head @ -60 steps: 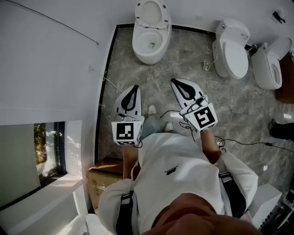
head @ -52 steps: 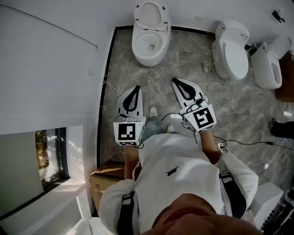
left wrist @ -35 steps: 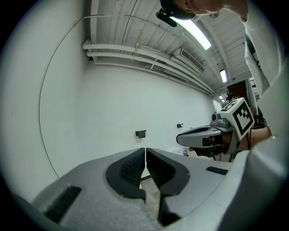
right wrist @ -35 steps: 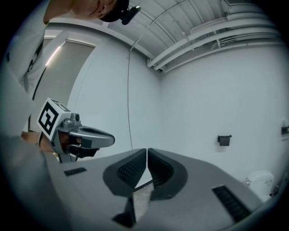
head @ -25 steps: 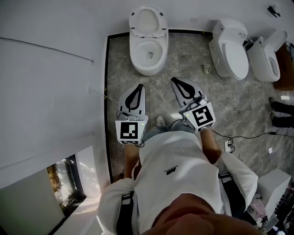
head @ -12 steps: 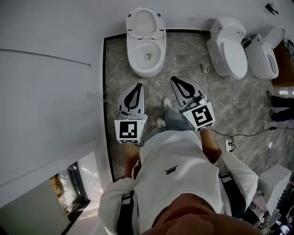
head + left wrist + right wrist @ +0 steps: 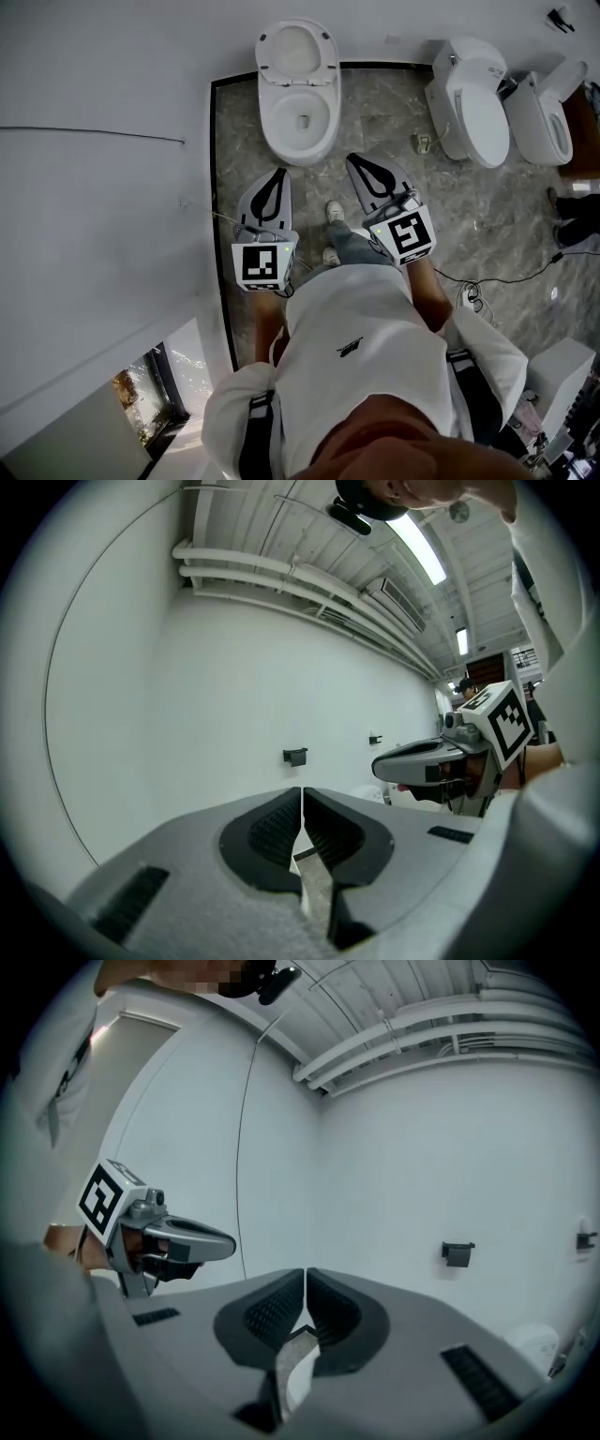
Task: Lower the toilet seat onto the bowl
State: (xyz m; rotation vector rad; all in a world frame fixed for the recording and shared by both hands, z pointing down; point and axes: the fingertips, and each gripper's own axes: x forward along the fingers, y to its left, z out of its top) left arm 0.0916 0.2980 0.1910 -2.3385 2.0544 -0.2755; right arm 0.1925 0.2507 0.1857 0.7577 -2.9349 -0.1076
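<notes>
A white toilet (image 7: 298,122) stands against the far wall in the head view, its bowl open. Its seat (image 7: 296,49) is raised behind the bowl. My left gripper (image 7: 278,174) and right gripper (image 7: 355,160) are held side by side just short of the bowl's front rim, touching nothing. Both are shut with nothing between the jaws, as the left gripper view (image 7: 302,794) and the right gripper view (image 7: 306,1279) show. Each gripper view faces the bare white wall; the toilet is hidden below the jaws there.
Two more white toilets (image 7: 472,98) (image 7: 544,112) stand to the right on the grey marble floor (image 7: 394,122). A black cable (image 7: 506,277) lies on the floor at the right. The white wall (image 7: 103,141) with a black floor strip (image 7: 217,187) runs along the left. A small black fixture (image 7: 457,1252) hangs on the far wall.
Both grippers and the person have moved forward, so the toilet lies closer to the jaws in the head view. Both stayed shut. The seat has not moved.
</notes>
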